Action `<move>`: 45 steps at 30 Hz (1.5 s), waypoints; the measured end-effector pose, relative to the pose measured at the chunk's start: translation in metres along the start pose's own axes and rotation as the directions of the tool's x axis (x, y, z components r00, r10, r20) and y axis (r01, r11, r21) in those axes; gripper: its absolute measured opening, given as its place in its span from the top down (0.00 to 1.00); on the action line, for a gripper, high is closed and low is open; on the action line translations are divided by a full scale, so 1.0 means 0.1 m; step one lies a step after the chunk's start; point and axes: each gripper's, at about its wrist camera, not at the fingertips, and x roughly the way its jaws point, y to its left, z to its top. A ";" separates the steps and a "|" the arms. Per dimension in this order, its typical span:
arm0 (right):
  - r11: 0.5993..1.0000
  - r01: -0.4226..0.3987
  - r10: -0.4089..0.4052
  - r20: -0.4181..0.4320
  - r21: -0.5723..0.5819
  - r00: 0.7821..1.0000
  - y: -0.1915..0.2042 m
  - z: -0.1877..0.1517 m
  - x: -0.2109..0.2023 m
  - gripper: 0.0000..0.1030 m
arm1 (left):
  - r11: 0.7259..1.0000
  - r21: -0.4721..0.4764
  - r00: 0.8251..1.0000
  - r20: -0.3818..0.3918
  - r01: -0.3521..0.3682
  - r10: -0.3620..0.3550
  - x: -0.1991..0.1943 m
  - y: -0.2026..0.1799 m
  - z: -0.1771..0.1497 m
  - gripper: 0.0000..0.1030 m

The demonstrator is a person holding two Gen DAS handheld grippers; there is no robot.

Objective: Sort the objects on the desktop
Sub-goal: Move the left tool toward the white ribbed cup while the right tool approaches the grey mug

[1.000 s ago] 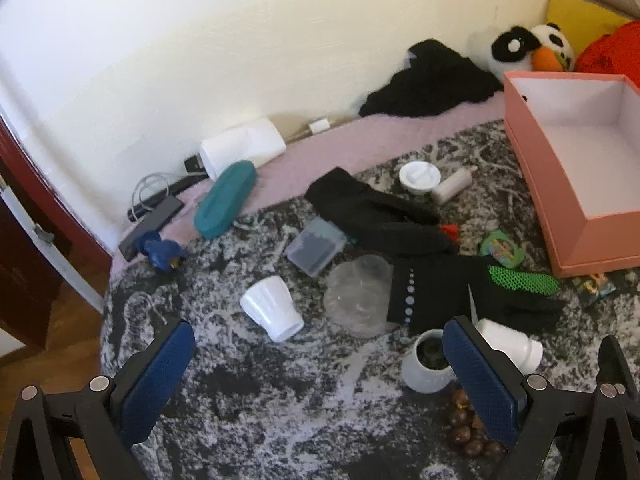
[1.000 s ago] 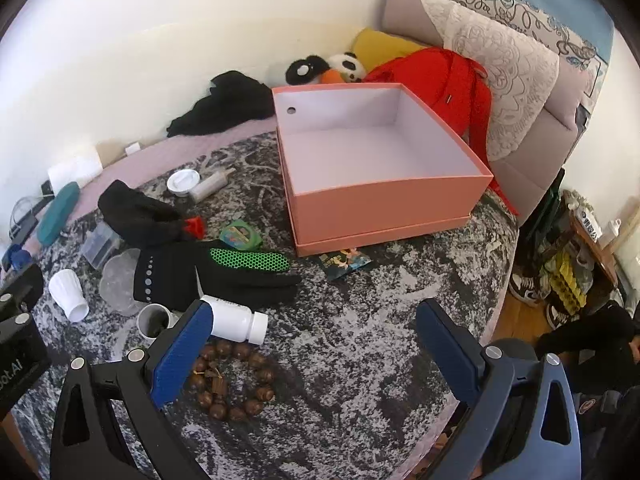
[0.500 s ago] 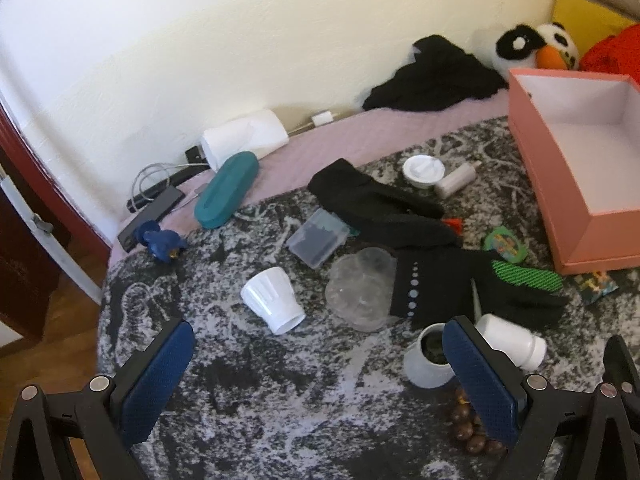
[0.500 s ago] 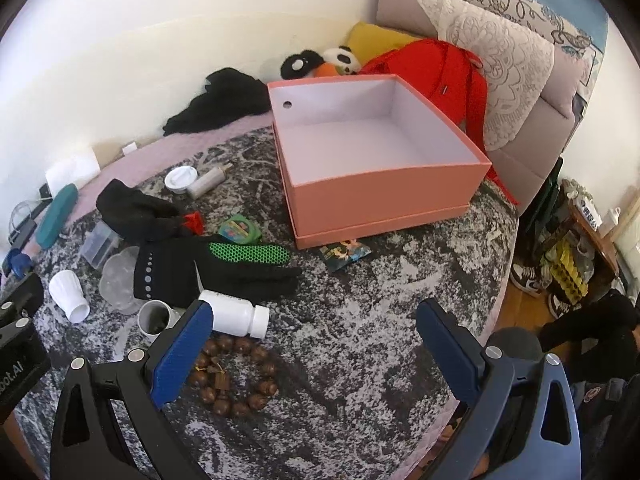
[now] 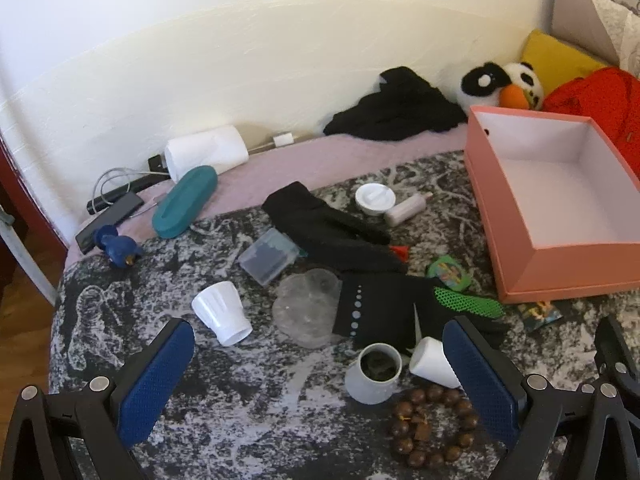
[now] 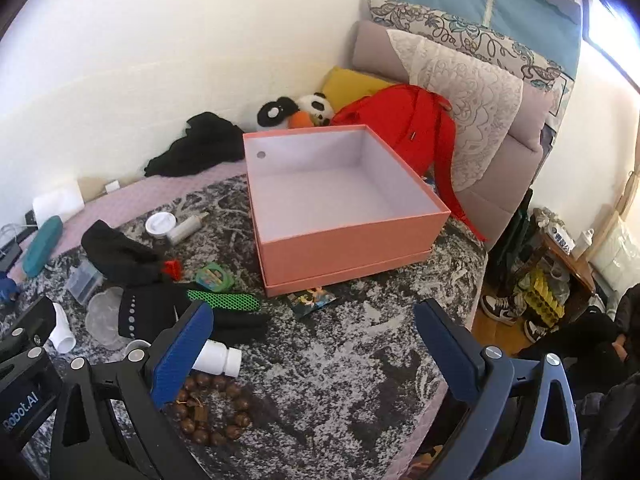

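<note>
An empty pink box [image 5: 560, 184] [image 6: 340, 200] stands on the grey patterned cover at the right. Scattered left of it lie black gloves [image 5: 380, 304] [image 6: 160, 312], a white cup on its side [image 5: 222, 314], a small mug [image 5: 374, 372], a white bottle [image 5: 432, 362] [image 6: 218, 358], a wooden bead bracelet [image 5: 432, 432] [image 6: 212, 412], a clear lid [image 5: 308, 304] and a clear case [image 5: 270, 256]. My left gripper [image 5: 320, 384] hovers open above the mug and cup. My right gripper [image 6: 316, 356] is open over bare cover in front of the box, holding nothing.
A teal case [image 5: 184, 202], paper roll [image 5: 206, 152], cables and a blue toy [image 5: 118, 248] lie at the back left. Black clothing [image 5: 396, 114], a panda plush [image 5: 500, 84], a red bag [image 6: 404, 120] and pillows sit behind the box. Floor clutter lies right [image 6: 540, 296].
Both grippers have pulled back and risen slightly, so the scene shifts and more of the bracelet and the box shows. Nothing on the cover has moved; both stay open.
</note>
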 end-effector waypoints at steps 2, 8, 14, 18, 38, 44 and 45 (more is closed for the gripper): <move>1.000 0.001 -0.001 -0.004 0.004 1.000 -0.02 -0.03 -0.02 0.00 | 1.000 0.001 1.000 0.002 0.004 -0.004 -0.02 0.00 -0.02 0.00; 1.000 -0.006 0.006 -0.007 0.001 1.000 -0.07 -0.11 -0.04 0.00 | 1.000 0.011 1.000 0.003 0.014 -0.014 -0.03 0.00 -0.07 0.00; 1.000 -0.022 0.022 -0.008 -0.005 1.000 -0.08 -0.15 -0.08 0.00 | 1.000 0.017 1.000 -0.012 0.014 -0.013 -0.01 0.02 -0.12 0.00; 0.999 -0.033 0.033 -0.013 -0.010 0.999 -0.04 -0.16 -0.09 0.00 | 1.000 0.012 1.000 -0.008 0.002 -0.002 -0.03 0.07 -0.12 0.00; 0.979 -0.190 0.197 -0.100 0.075 0.975 0.14 -0.28 0.12 0.00 | 0.957 0.078 0.960 0.049 -0.279 0.276 -0.05 0.15 -0.10 0.00; 0.980 -0.190 0.197 -0.112 0.065 0.974 0.15 -0.31 0.18 0.00 | 0.963 0.075 0.966 0.025 -0.258 0.257 -0.02 0.16 -0.12 0.00; 0.980 -0.187 0.193 -0.113 0.061 0.975 0.15 -0.32 0.19 0.00 | 0.968 0.071 0.971 0.019 -0.241 0.240 0.00 0.18 -0.13 0.00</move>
